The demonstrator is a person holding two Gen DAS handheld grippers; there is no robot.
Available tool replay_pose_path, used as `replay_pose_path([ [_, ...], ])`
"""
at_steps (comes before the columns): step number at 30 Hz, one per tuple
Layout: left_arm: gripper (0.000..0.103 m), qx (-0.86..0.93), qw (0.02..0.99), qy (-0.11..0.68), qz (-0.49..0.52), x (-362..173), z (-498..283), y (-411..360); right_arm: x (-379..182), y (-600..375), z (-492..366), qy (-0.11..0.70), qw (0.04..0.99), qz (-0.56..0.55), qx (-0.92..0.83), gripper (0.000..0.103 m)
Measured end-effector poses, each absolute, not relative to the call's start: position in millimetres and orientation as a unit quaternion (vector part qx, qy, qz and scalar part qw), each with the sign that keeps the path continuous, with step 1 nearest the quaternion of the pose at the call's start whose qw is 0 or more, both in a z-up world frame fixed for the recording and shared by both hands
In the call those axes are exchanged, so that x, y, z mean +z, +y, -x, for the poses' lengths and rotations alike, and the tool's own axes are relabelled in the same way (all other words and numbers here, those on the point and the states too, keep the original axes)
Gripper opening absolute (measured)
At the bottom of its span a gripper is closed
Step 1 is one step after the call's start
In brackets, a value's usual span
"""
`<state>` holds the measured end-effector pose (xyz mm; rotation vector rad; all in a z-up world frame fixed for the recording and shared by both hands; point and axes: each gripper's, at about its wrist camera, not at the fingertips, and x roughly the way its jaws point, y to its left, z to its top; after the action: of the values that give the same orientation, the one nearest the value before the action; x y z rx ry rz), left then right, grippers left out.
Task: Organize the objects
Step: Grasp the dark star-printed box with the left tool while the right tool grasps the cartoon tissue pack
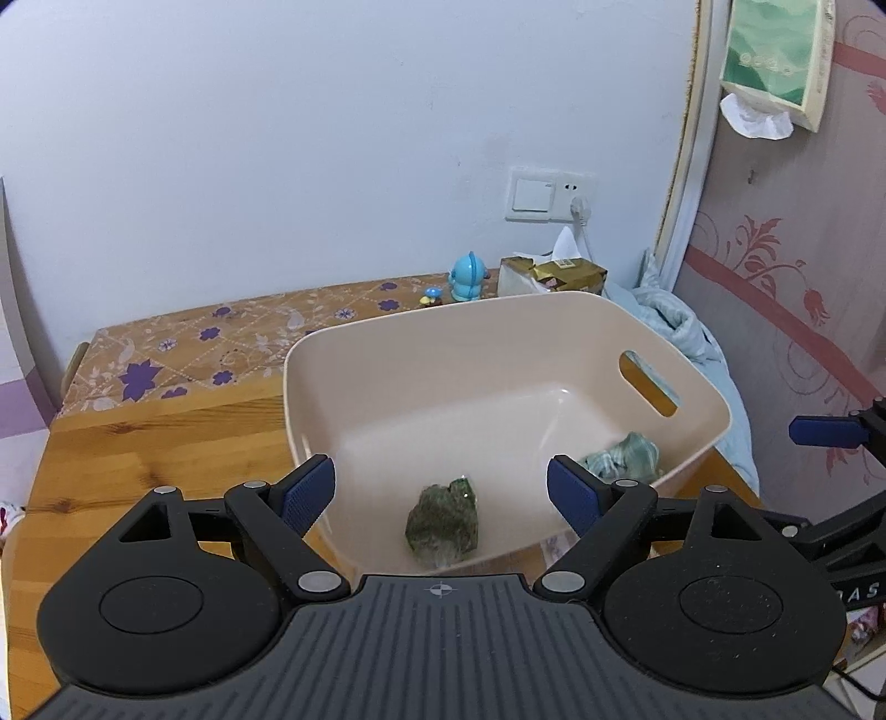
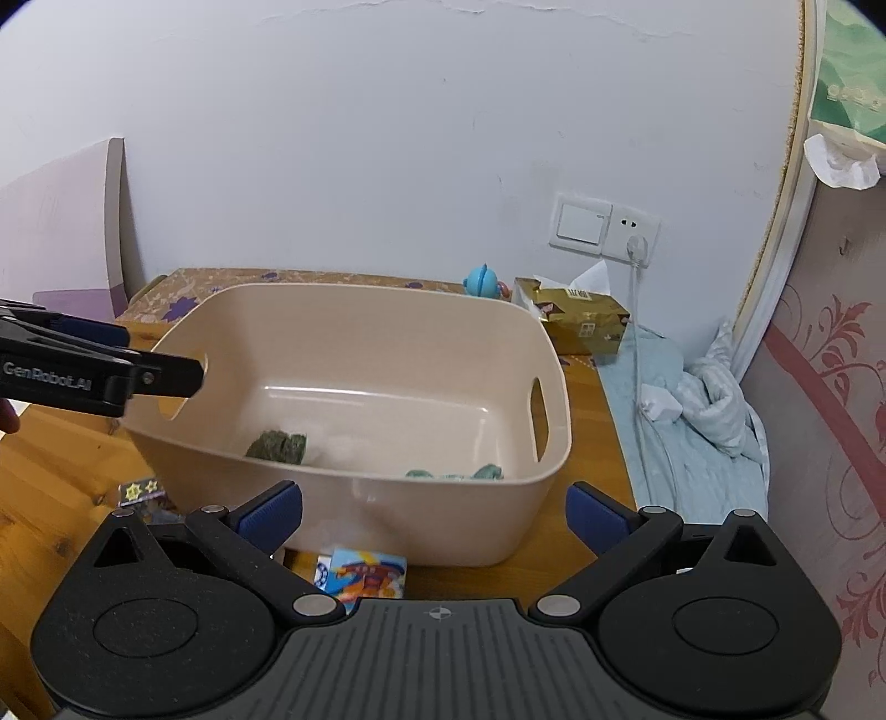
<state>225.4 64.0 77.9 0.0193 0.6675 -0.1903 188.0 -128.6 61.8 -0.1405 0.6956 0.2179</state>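
Both gripper sets, left gripper [image 1: 441, 493] and right gripper [image 2: 434, 518], gape empty over the bin [image 1: 443, 315] rim.

Against the white wall [image 1: 277, 138], a switch-and-socket plate [image 2: 603, 224] with a white plug [image 2: 637, 246] in it. Below, on the floral cloth [image 1: 221, 338], a blue toy figure [image 1: 469, 277] just beside a gold tissue box [image 1: 559, 274]. Farther right, crumpled pale-blue bedding [image 2: 714, 410] and a hanging green tissue pack [image 1: 775, 50].
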Motion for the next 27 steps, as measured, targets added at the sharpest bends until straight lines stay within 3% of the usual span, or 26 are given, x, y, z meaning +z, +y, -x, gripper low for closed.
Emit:
replay_pose_path([
  [27,0.086,-0.104,0.921,0.374,-0.032,-1.0,-192.5,117.2,0.4,-126.9,-159.5,0.400,0.909,0.082,0.084,0.103],
])
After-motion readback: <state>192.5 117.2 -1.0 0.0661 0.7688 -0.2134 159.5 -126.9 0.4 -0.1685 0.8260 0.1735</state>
